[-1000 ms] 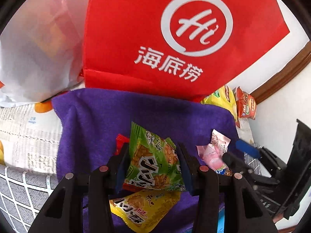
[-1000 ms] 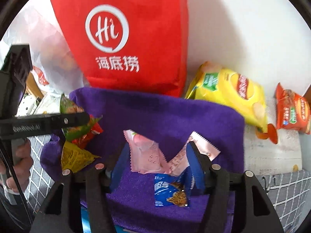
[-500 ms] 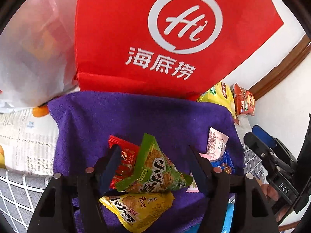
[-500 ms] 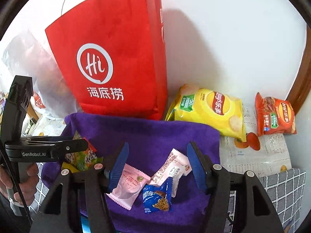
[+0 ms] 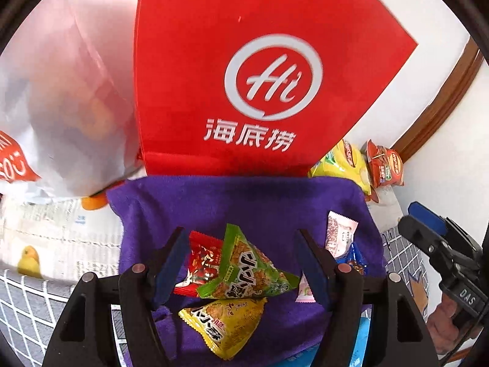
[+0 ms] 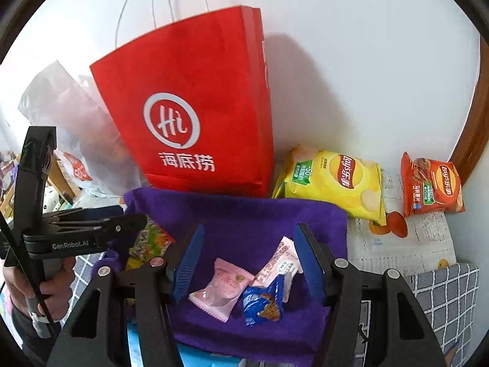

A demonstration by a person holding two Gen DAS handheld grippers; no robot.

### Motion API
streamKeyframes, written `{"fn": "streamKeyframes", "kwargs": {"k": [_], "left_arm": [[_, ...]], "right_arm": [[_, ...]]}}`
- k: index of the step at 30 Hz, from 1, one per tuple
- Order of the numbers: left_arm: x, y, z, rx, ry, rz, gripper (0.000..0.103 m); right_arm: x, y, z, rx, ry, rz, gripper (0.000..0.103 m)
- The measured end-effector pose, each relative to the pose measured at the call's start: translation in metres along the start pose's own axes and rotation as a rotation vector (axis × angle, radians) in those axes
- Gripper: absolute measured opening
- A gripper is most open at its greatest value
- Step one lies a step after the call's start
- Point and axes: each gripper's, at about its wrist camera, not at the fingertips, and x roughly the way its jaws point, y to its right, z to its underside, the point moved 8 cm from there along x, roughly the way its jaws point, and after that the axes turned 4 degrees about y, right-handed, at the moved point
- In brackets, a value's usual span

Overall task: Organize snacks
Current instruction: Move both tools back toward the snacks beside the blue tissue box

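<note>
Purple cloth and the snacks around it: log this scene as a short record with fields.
surface: purple cloth spread in front of a red paper bag
left pile: green packet lying over a red packet and a yellow packet
right pile: pink packet, blue packet, pale pink packet
off the cloth: yellow crisp bag, orange crisp bag, by the wall
left hand-held gripper: jaws opening, above the left pile, pads off the packets
right hand-held gripper: open, holding nothing
</note>
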Motion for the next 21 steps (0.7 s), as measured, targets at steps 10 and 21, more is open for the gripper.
{"fn": "streamKeyframes", "kwargs": {"k": [10,21], "left_arm": [[-0.053,0.021,-0.004,0.015,0.07,-0.045,0.077],[-0.142,0.014,0.041,0.014,0.135,0.013,0.076]], "right_arm": [[-0.062,-0.017,0.019,-0.053,0.039,0.091,0.066],[-0.124,-0.018,0.06,0.016,0.086,0.052,0.078]]}}
